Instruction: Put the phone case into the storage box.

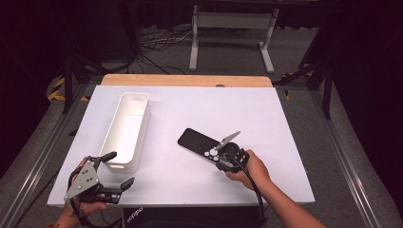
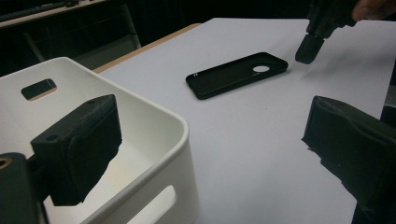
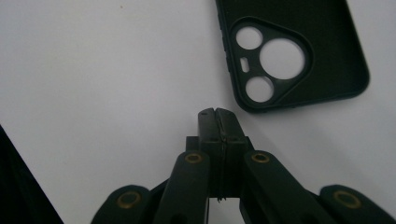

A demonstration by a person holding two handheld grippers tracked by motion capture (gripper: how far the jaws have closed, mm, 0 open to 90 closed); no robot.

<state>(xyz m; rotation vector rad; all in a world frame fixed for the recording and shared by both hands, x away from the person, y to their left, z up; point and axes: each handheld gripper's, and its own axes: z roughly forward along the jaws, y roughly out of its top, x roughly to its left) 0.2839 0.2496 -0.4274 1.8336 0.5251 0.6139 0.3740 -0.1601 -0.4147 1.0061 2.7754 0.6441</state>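
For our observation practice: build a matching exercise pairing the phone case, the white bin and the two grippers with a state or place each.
Things:
1. phone case
2. white bin
3. left gripper
4. right gripper

States or places:
A. jaws wide apart
B. jaws shut, nothing between
C. flat on the table, camera cutouts showing
D. stands empty beside the left gripper

Pairs: 1-C, 2-D, 3-A, 4-B

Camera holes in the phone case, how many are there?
4 in the phone case: one large round hole at the right, two smaller round ones at upper and lower left, one tiny slot between them. None seem hidden.

Matt black rubbery phone case (image 3: 299,51) — glossy white plastic bin (image 1: 127,129)
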